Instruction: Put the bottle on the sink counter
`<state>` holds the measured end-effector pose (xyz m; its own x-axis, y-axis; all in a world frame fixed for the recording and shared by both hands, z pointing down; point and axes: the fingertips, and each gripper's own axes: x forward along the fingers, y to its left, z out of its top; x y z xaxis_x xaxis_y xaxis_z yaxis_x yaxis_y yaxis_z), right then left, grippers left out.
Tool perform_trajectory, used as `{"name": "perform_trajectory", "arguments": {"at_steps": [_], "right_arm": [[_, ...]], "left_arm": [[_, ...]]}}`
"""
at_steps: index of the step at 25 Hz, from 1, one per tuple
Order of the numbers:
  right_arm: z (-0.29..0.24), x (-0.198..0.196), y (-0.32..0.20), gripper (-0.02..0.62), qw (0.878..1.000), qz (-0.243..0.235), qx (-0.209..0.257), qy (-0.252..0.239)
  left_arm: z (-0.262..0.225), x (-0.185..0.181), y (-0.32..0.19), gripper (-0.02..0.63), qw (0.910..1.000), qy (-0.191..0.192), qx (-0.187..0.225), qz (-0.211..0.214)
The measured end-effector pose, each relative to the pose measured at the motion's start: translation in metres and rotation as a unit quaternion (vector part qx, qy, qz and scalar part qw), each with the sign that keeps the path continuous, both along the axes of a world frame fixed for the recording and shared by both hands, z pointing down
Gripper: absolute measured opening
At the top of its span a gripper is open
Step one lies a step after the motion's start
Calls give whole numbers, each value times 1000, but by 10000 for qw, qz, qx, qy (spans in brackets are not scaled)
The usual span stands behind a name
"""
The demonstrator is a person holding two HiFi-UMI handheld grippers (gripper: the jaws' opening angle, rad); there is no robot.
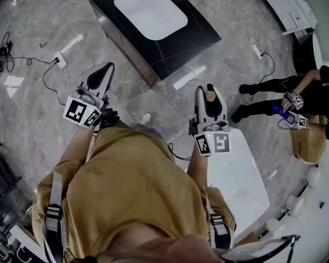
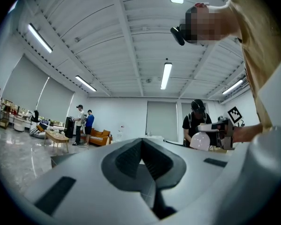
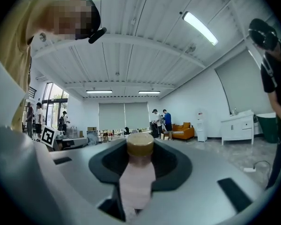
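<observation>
While the sink table (image 1: 200,29) lies ahead of me, untouched:
Bottle (image 3: 136,172): upright, well short of the sink table; I keep it cap-up so it can be stood there directly.
Right gripper (image 1: 209,90): fingers clamped on the bottle's body.
Left gripper (image 1: 106,68): fingers together, empty, spare.

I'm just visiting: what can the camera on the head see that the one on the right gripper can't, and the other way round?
Only the head view shows the black sink counter with its white basin, the grey floor and the left gripper. Only the right gripper view shows the bottle with its pale pink body between the fingers, the ceiling lights and an orange sofa far off. Both show the right gripper and the bottle's tan cap at its tip.
</observation>
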<state>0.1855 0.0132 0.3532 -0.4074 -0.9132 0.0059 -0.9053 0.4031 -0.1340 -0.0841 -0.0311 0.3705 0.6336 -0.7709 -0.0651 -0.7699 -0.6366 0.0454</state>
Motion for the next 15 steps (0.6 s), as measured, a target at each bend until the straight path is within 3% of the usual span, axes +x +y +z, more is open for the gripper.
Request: {"name": "perform_trajectory", "arguments": {"at_steps": [15], "right_arm": [[0, -9, -21, 124, 9997, 36, -34, 233]], "left_arm": [[5, -3, -22, 2, 10000, 0, -65, 63]]}}
